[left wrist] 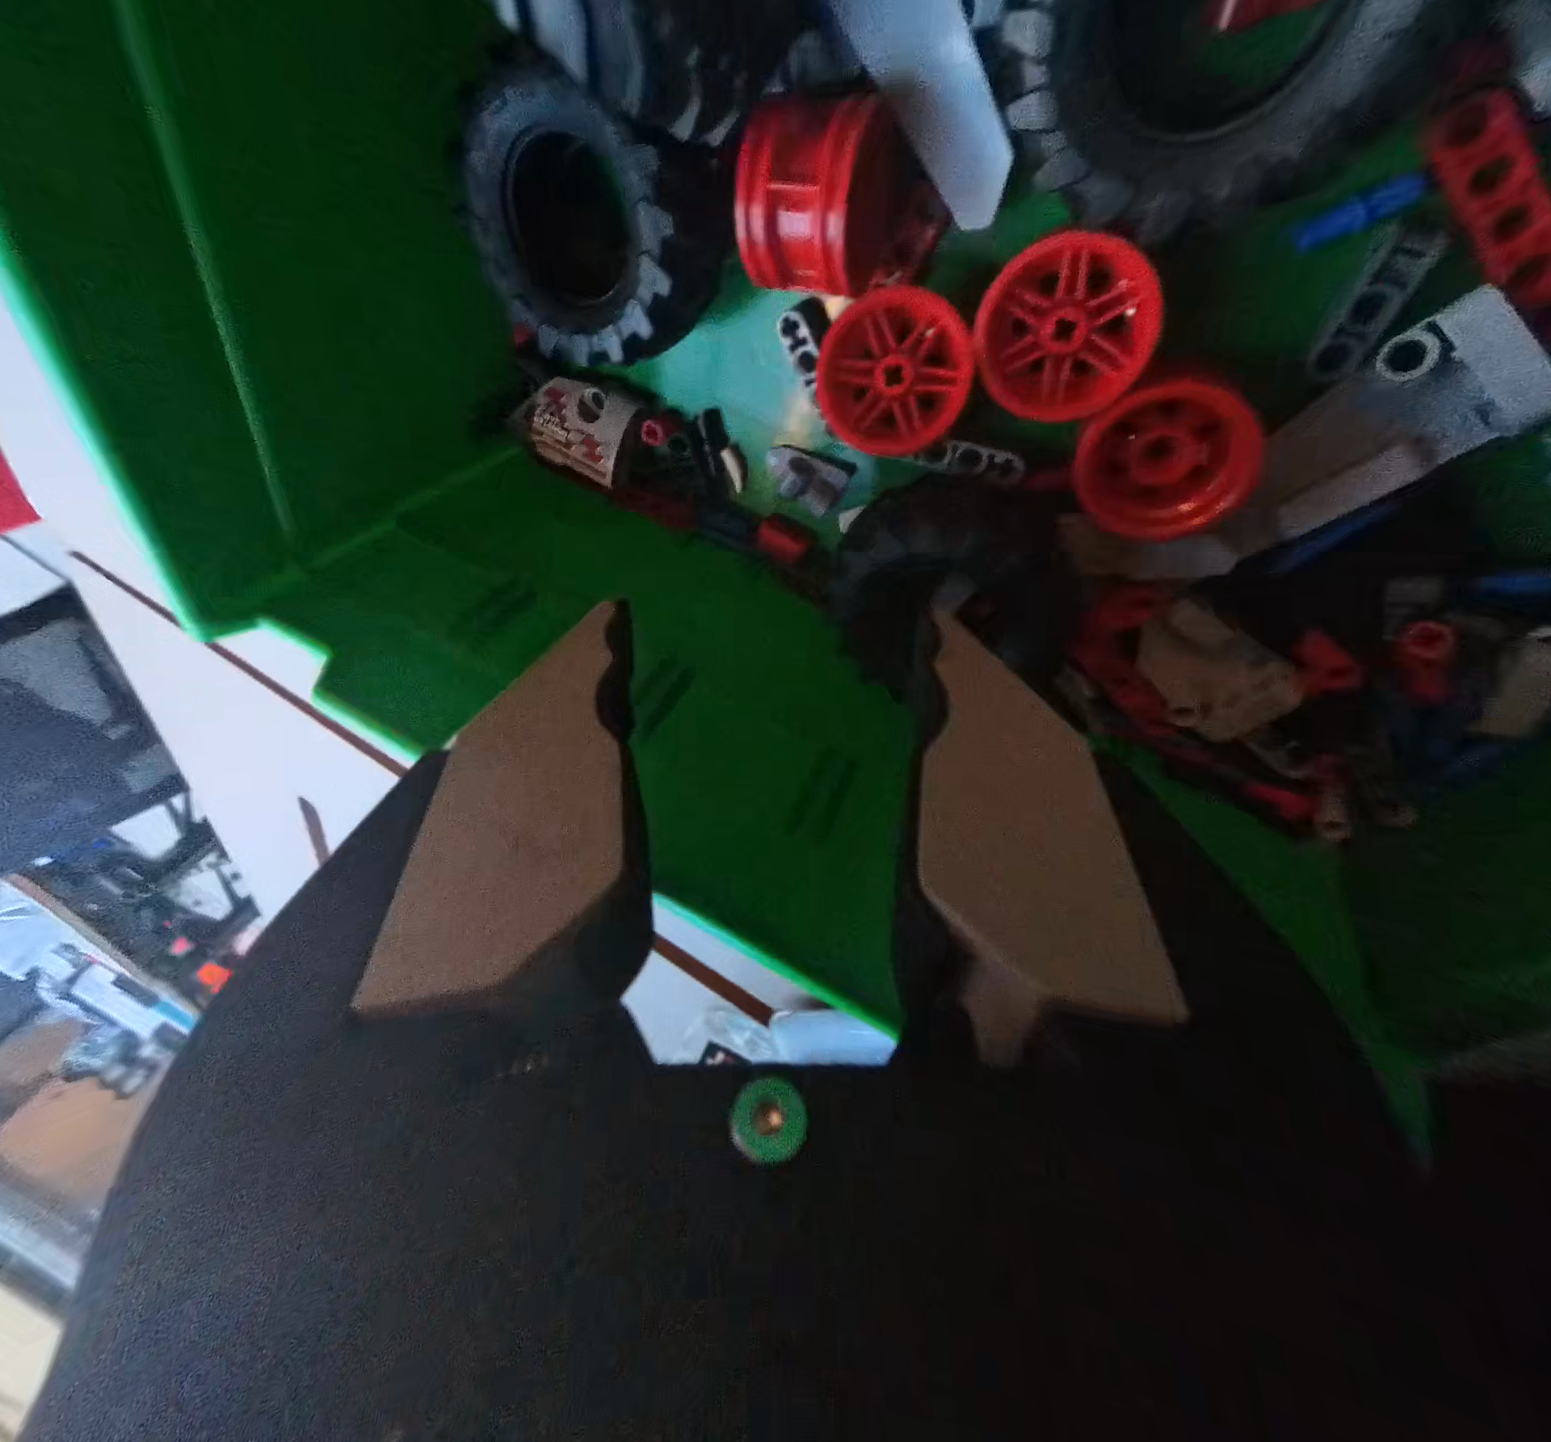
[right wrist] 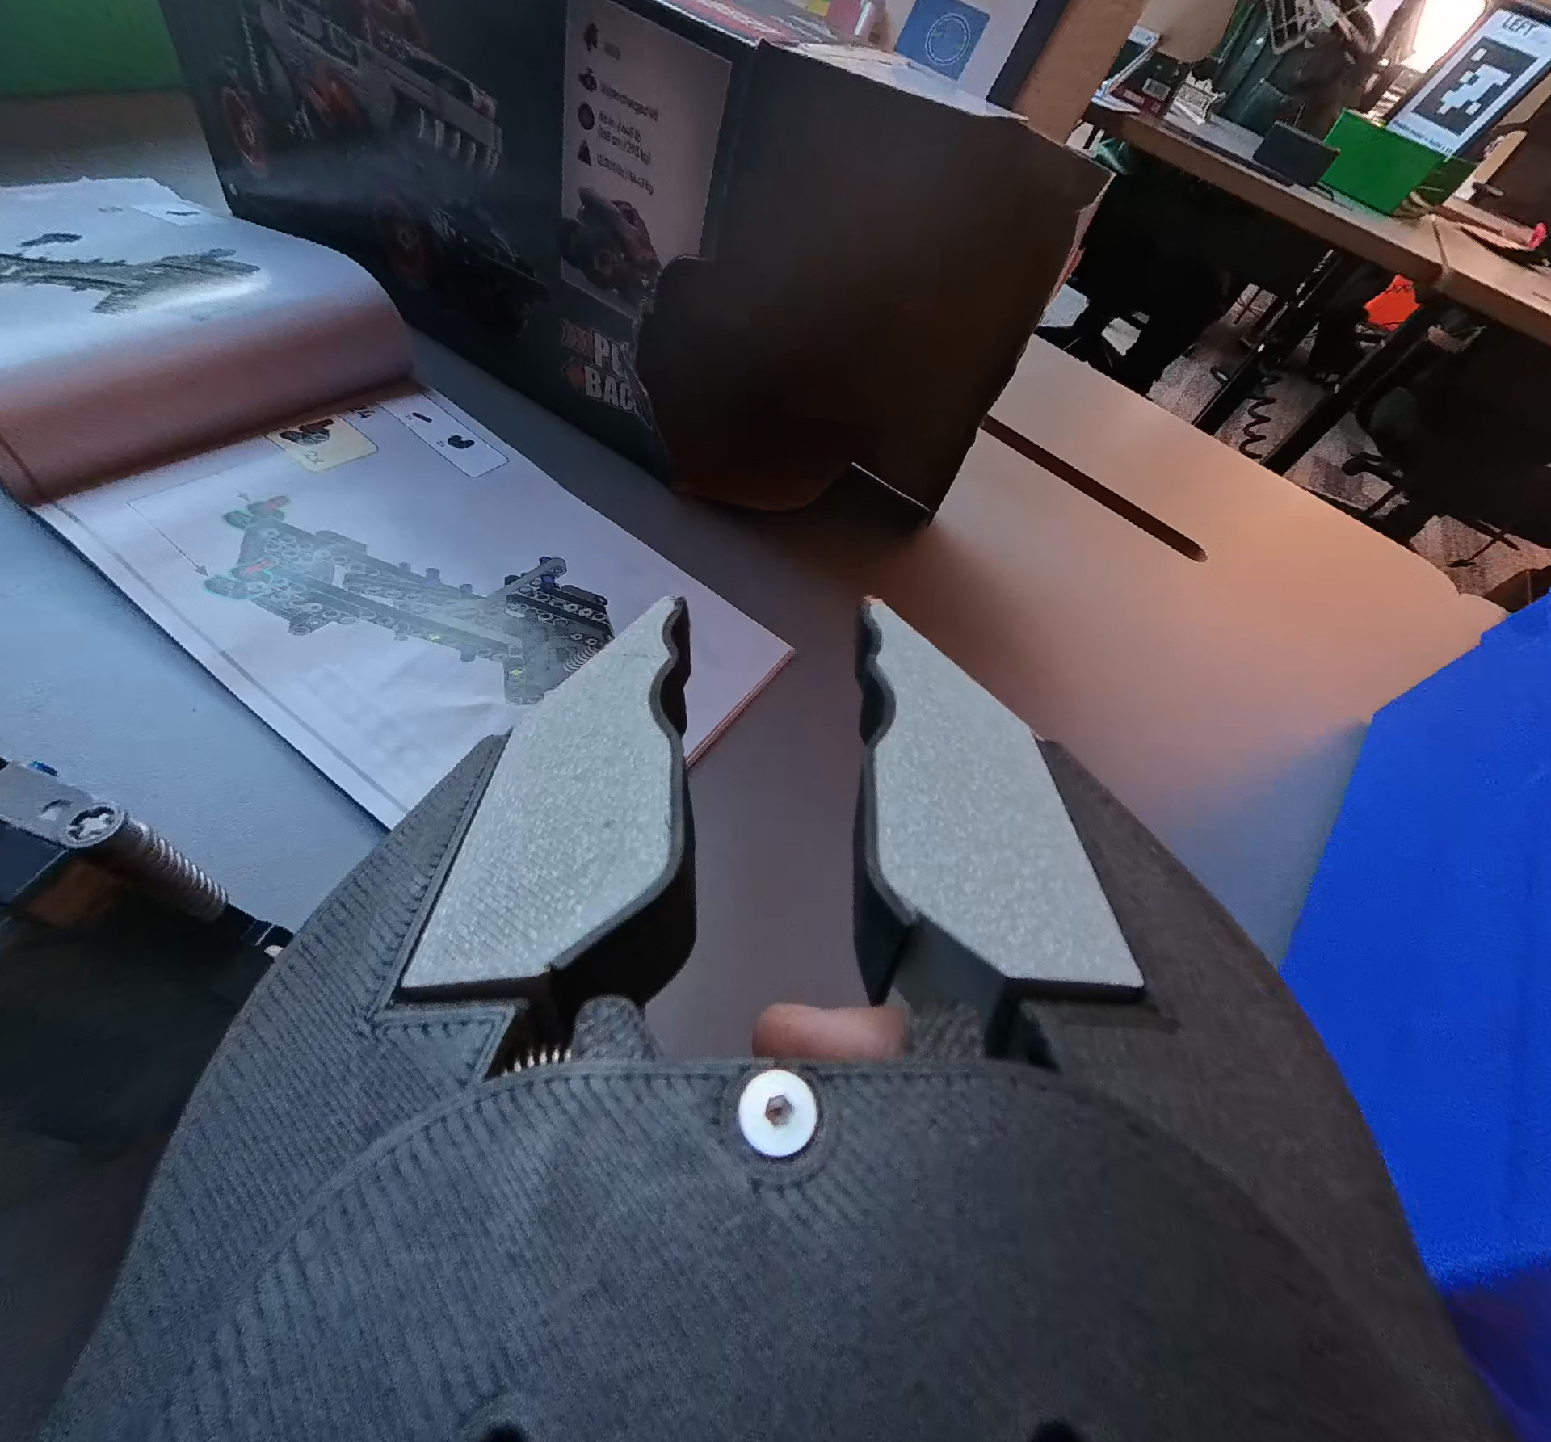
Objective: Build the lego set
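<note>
Lego parts, among them three red wheel hubs and black tyres, lie heaped in the green bin below your left gripper, jaws apart and empty, while your right gripper, also apart and empty, hovers beside the open instruction booklet and set box.

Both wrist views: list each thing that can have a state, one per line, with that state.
Left gripper: open, empty, above the bin.
Right gripper: open, empty, above the table.
Green bin: open, loose parts inside.
Three red wheels: without tyres.
Small black tyre: without a wheel.
Instruction booklet: open, flat.
Set box: standing, end flap open.
</note>
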`<act>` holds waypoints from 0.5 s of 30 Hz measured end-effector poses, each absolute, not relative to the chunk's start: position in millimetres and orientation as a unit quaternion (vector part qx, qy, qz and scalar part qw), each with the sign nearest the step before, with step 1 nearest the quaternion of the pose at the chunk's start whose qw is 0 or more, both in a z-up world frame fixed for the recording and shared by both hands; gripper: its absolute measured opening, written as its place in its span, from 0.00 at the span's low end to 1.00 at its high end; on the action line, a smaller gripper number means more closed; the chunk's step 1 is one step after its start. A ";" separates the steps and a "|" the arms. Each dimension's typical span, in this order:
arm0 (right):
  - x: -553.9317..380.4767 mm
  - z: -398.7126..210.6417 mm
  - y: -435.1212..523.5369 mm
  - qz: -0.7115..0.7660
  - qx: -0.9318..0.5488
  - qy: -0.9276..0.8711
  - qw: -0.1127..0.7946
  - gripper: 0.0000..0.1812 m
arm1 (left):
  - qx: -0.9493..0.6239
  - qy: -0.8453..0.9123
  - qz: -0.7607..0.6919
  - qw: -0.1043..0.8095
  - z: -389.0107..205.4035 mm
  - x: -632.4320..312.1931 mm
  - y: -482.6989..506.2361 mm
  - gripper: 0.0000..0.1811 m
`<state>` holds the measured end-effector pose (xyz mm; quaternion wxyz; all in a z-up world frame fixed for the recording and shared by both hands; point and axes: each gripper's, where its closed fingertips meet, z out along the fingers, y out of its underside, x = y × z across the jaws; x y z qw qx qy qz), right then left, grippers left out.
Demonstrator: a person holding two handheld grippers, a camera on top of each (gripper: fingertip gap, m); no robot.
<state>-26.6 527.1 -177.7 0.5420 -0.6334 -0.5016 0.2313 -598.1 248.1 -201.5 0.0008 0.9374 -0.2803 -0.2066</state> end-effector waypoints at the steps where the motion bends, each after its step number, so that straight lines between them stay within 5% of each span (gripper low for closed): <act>1: -26.1 -176.5 527.0 0.232 -0.633 -0.500 0.544 0.20 | 0.930 -0.304 -0.207 0.006 -205.9 -592.6 249.8 0.34; 6: -24.2 -170.9 526.9 0.242 -0.629 -0.492 0.551 0.20 | 0.915 -0.354 -0.186 0.050 -224.0 -589.3 244.0 0.08; 9: -25.2 -174.4 526.8 0.241 -0.631 -0.496 0.545 0.20 | 0.912 -0.366 -0.183 0.017 -215.8 -591.4 255.6 0.07; 13: -27.1 -177.4 526.0 0.237 -0.630 -0.504 0.541 0.20 | 0.910 -0.337 -0.192 -0.146 -176.4 -576.1 299.4 0.07; 15: -27.6 -178.9 526.5 0.238 -0.633 -0.504 0.537 0.20 | 0.907 -0.338 -0.153 -0.201 -175.6 -553.7 319.6 0.15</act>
